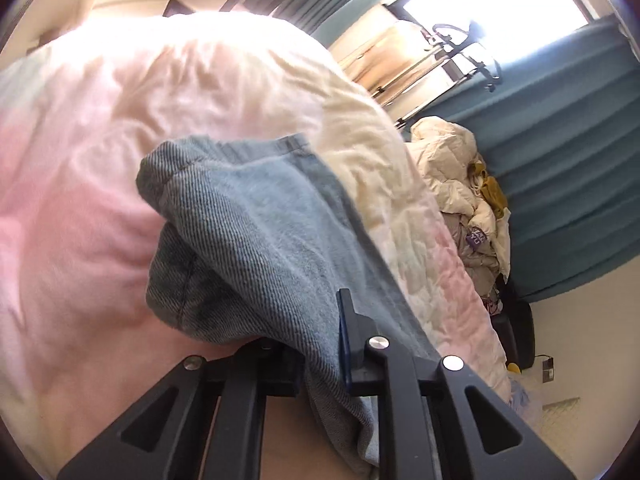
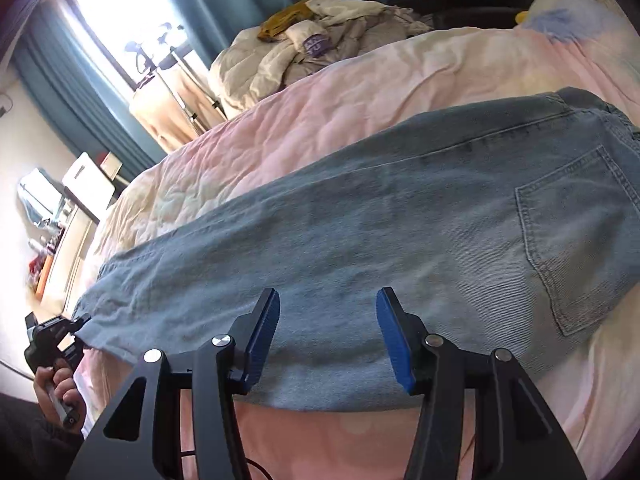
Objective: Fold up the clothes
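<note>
A pair of light blue jeans [image 2: 380, 216] lies flat across the pink quilted bed [image 2: 320, 96], back pocket to the right, leg hems to the left. My right gripper [image 2: 326, 320] is open, its blue pads just above the jeans' near edge at mid-leg. My left gripper [image 1: 320, 344] is shut on the jeans' hem [image 1: 248, 232], which is lifted and bunched over the bed [image 1: 80, 200]. The left gripper also shows in the right wrist view [image 2: 56, 336], held by a hand at the hem end.
A heap of cream and grey clothes [image 2: 320, 36] lies on the far side of the bed, also in the left wrist view [image 1: 464, 184]. Teal curtains [image 1: 560, 160] and a bright window stand behind. A dresser [image 2: 76, 216] stands at the left.
</note>
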`<action>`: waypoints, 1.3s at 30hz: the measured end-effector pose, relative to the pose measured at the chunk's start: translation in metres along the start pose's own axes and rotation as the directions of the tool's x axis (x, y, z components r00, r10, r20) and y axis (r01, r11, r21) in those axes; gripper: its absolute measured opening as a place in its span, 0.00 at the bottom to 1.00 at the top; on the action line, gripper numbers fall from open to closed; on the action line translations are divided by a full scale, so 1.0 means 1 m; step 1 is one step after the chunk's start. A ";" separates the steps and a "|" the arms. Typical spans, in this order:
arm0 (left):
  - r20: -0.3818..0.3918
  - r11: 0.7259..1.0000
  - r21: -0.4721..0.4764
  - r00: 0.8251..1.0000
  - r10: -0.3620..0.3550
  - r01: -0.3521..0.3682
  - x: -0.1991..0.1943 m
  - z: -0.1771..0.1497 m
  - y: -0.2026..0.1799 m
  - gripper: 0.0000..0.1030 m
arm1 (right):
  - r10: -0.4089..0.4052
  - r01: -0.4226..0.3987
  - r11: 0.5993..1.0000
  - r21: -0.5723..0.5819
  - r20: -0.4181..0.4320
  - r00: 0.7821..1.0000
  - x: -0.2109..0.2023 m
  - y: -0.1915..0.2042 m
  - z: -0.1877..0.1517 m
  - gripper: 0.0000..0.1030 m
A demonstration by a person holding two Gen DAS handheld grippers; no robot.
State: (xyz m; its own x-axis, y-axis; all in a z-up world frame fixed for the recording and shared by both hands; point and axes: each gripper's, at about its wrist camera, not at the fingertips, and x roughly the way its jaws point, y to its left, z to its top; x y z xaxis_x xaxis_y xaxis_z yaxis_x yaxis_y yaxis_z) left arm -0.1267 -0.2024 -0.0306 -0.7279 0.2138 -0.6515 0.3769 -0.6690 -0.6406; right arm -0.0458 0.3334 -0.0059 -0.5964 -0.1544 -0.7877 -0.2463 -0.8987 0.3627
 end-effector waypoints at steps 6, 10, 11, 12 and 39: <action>0.051 0.980 0.195 0.998 -0.048 0.037 -0.016 -0.021 -0.086 0.13 | -0.001 0.003 0.998 0.069 -0.025 1.000 0.004 -0.021 0.003 0.50; 0.068 0.939 0.341 0.995 -0.066 0.039 -0.020 -0.051 -0.135 0.13 | 0.015 -0.013 0.994 0.105 -0.022 1.000 0.002 -0.031 0.004 0.50; 0.067 0.927 0.373 0.995 -0.073 0.043 -0.021 -0.059 -0.145 0.13 | 0.021 -0.019 0.993 0.113 -0.017 1.000 0.000 -0.033 0.004 0.50; 0.057 0.915 0.401 0.995 -0.082 0.052 -0.022 -0.068 -0.153 0.13 | 0.025 -0.024 0.992 0.122 -0.011 1.000 -0.002 -0.036 0.004 0.50; -0.312 0.537 0.822 0.939 0.146 0.190 0.055 -0.271 -0.180 0.36 | 0.138 -0.126 0.968 0.218 -0.044 0.989 0.012 -0.058 0.007 0.50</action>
State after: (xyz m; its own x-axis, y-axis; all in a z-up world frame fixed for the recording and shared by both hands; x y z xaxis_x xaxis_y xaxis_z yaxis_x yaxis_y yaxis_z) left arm -0.0793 0.1232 -0.0614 -0.4494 0.3256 -0.8319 -0.4064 -0.9038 -0.1342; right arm -0.0437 0.3866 -0.0330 -0.5903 -0.2954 -0.7512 -0.3298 -0.7612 0.5585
